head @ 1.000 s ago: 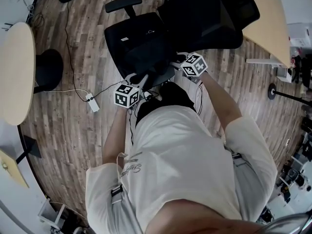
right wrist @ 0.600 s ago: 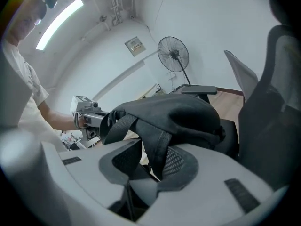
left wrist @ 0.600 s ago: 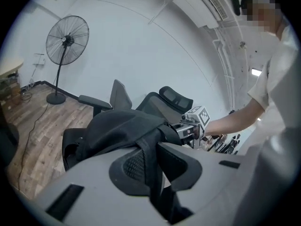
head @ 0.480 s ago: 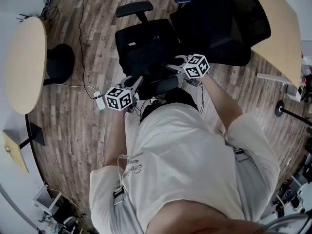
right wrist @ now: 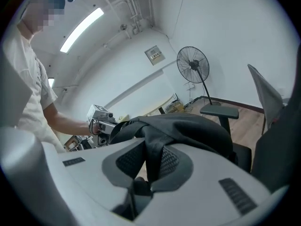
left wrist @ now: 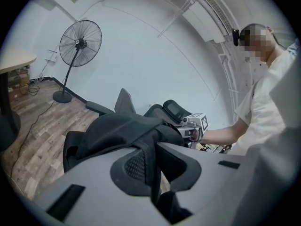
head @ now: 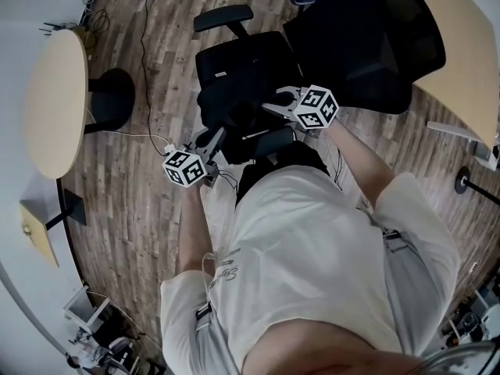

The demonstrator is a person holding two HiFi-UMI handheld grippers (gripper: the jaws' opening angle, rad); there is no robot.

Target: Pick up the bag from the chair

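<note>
A black bag (head: 242,92) lies on the seat of a black office chair (head: 223,18). My left gripper (head: 216,135) is at the bag's near left side and is shut on one of its black straps (left wrist: 149,166). My right gripper (head: 272,105) is at the near right side, shut on another strap (right wrist: 151,161). In both gripper views the bag (left wrist: 117,128) (right wrist: 188,126) bulges up between the two grippers, with the straps pulled taut. The left gripper view shows the right gripper (left wrist: 195,126) across the bag, and the right gripper view shows the left gripper (right wrist: 101,122).
The chair's backrest (head: 367,37) stands to the right. A round wooden table (head: 51,104) with a black base (head: 113,100) is at the left, and a desk (head: 469,30) at the top right. A white power strip (head: 168,148) and cable lie on the floor. A standing fan (left wrist: 80,44) is behind.
My left gripper has drawn back to the left, away from the chair seat, with the strap in it. The right gripper keeps its place on the bag.
</note>
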